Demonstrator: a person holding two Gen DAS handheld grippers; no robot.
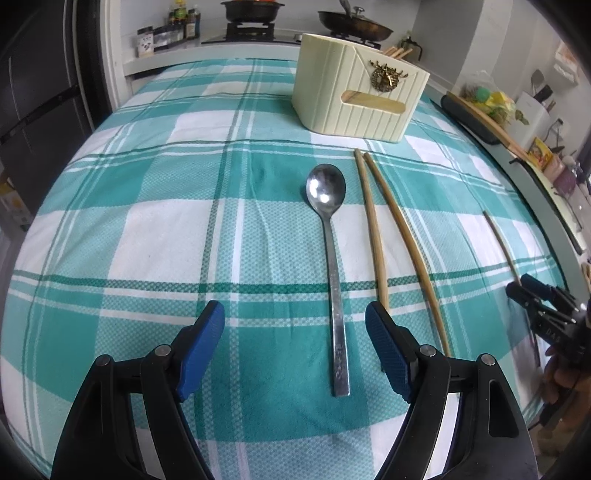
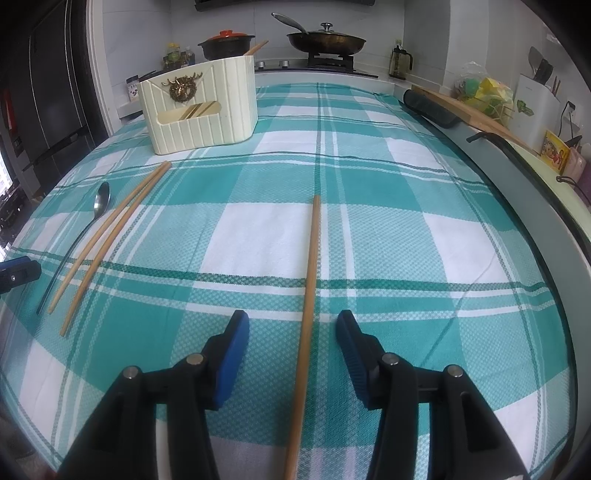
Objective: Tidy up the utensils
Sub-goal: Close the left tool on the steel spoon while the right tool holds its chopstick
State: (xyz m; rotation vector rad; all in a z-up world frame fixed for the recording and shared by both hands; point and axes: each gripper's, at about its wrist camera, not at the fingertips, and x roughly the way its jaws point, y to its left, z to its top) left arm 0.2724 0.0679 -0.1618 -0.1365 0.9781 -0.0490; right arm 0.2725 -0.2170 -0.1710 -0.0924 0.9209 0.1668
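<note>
A metal spoon (image 1: 330, 254) lies on the teal checked tablecloth (image 1: 166, 221), bowl away from me. My left gripper (image 1: 294, 317) is open with its jaws either side of the spoon's handle. Two wooden chopsticks (image 1: 391, 236) lie just right of the spoon. A cream utensil holder (image 1: 354, 92) stands at the far side with chopsticks in it. My right gripper (image 2: 293, 326) is open, its jaws straddling a single chopstick (image 2: 310, 280) on the cloth. The spoon (image 2: 98, 210), the chopstick pair (image 2: 107, 240) and the holder (image 2: 199, 107) show at the left of the right wrist view.
A stove with a pan (image 2: 325, 40) and a pot (image 2: 225, 44) sits behind the table. Spice jars (image 1: 166, 33) stand at the back left. A wooden board (image 2: 476, 114) and clutter line the counter on the right.
</note>
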